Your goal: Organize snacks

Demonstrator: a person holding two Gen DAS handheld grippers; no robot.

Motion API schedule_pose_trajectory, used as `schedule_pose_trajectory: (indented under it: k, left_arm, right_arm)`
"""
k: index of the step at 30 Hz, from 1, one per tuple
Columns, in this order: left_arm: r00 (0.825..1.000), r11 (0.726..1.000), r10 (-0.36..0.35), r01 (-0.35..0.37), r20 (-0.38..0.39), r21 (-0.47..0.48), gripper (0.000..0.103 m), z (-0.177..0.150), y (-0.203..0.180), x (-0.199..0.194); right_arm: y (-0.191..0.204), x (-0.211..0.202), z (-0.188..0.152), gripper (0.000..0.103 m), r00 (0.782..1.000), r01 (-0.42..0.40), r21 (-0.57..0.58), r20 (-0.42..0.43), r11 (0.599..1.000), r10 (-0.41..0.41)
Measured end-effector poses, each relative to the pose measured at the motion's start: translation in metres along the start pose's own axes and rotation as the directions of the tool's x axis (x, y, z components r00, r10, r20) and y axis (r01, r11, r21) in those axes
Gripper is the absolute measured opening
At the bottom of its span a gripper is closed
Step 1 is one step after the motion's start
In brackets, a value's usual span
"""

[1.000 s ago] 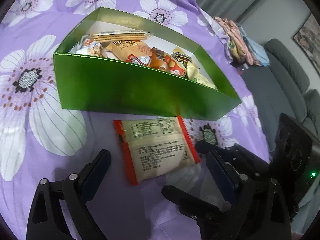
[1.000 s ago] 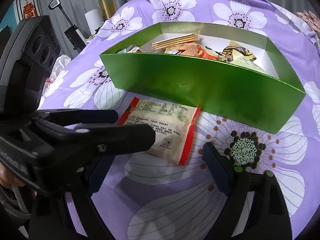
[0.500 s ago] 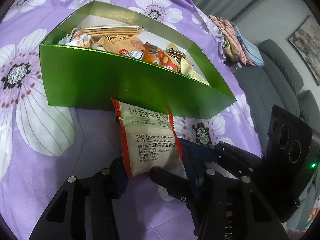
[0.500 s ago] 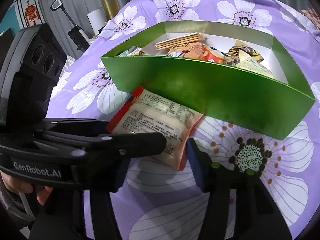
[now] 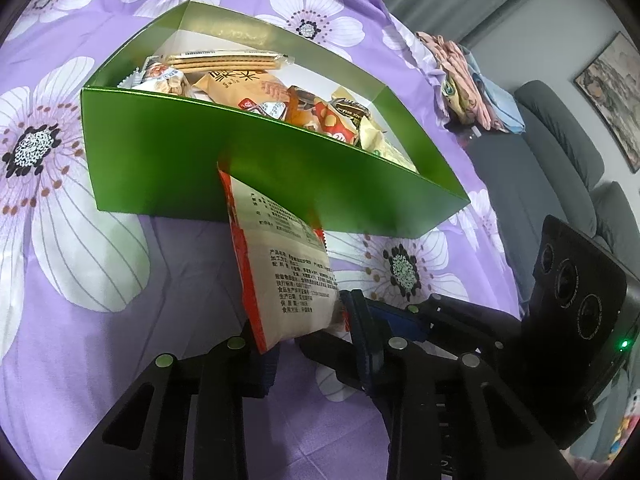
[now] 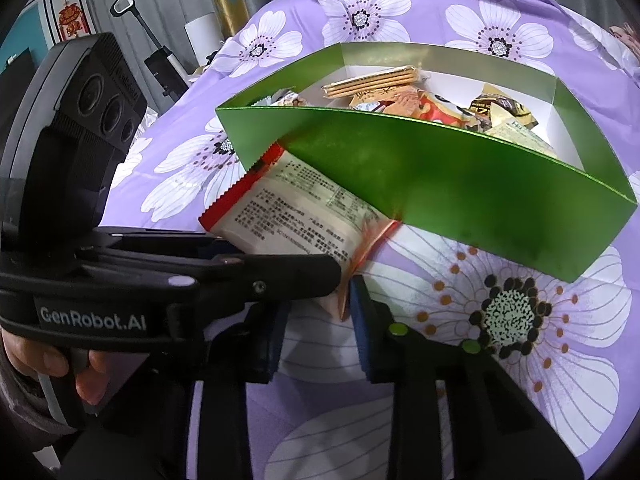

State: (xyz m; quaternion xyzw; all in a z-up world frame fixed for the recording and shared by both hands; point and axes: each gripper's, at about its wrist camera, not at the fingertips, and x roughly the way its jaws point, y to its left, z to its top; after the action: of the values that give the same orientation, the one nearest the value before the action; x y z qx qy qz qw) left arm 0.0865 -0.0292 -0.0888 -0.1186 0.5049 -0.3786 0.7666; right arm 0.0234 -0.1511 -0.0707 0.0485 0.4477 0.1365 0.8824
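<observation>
A cream snack packet with red edges [image 5: 288, 268] is held in both grippers just above the purple cloth, its far end against the front wall of the green box [image 5: 192, 168]. My left gripper [image 5: 308, 332] is shut on its near end. My right gripper [image 6: 316, 312] is shut on the same packet [image 6: 296, 216], gripping its crimped corner. The left gripper's body crosses the right wrist view at the left. The green box [image 6: 460, 184] holds several wrapped snacks and a pack of biscuits [image 5: 228, 60].
A purple floral cloth [image 5: 80, 240] covers the table. A grey sofa [image 5: 568, 176] and a pile of clothes [image 5: 468, 88] lie beyond the table's right edge. A person's hand [image 6: 60, 360] holds the left gripper's handle.
Both grippers have closed from open onto the packet. The packet has been lifted off the cloth and tilted up against the box's front wall.
</observation>
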Motion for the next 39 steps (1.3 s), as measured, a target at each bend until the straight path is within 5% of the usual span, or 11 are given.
schedule_pose_trajectory:
  k: [13, 39]
  left_arm:
    - [0.999, 1.000, -0.019, 0.019, 0.035, 0.015, 0.025, 0.000, -0.003, -0.009]
    - [0.992, 0.999, -0.024, 0.021, 0.127, 0.025, 0.021, 0.001, -0.008, -0.035]
  right_arm:
    - [0.002, -0.007, 0.000, 0.012, 0.999, 0.032, -0.028, 0.030, 0.999, -0.031]
    - [0.017, -0.037, -0.001, 0.009, 0.992, 0.043, -0.072, 0.119, 0.996, -0.035]
